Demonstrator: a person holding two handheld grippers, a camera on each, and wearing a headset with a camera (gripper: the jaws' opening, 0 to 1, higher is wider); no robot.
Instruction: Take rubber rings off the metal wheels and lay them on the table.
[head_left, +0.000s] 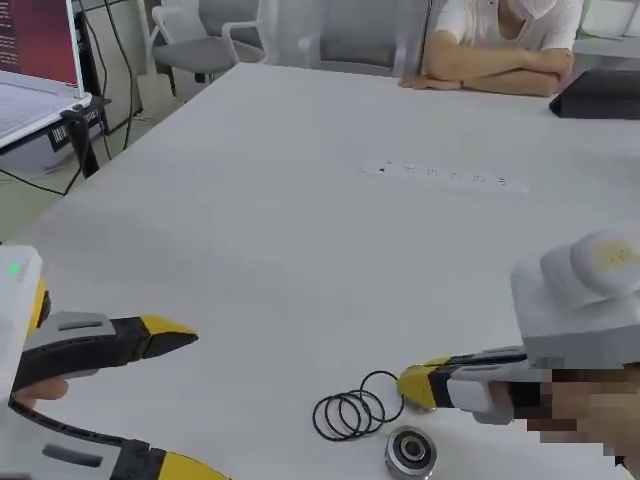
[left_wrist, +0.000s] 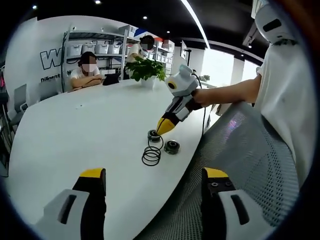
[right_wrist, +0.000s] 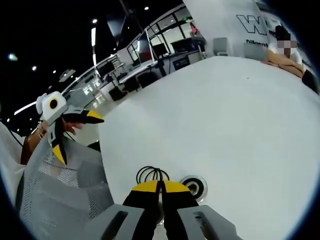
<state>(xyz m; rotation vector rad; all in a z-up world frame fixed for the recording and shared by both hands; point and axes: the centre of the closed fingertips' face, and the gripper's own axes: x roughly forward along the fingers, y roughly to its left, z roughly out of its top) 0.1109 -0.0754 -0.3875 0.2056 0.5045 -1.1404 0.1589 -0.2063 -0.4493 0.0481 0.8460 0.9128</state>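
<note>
Several black rubber rings (head_left: 349, 411) lie in an overlapping pile on the white table (head_left: 300, 230). One metal wheel (head_left: 410, 450) lies flat just right of them. A second wheel (left_wrist: 154, 135) sits under the tip of my right gripper (head_left: 408, 385). That gripper's jaws are shut, and one ring loop reaches up to its tip; whether it pinches that loop is unclear. My left gripper (head_left: 185, 400) hovers open at the near left, well apart from the rings (left_wrist: 151, 155). In the right gripper view the rings (right_wrist: 149, 175) and a wheel (right_wrist: 194, 186) flank my shut gripper (right_wrist: 160, 186).
A person leans folded arms (head_left: 500, 75) on the table's far edge beside a dark box (head_left: 600, 95). A white power strip (head_left: 445, 176) lies mid-table. A chair (head_left: 195, 45) stands at the back left. A mesh chair back (left_wrist: 235, 150) is beside the near edge.
</note>
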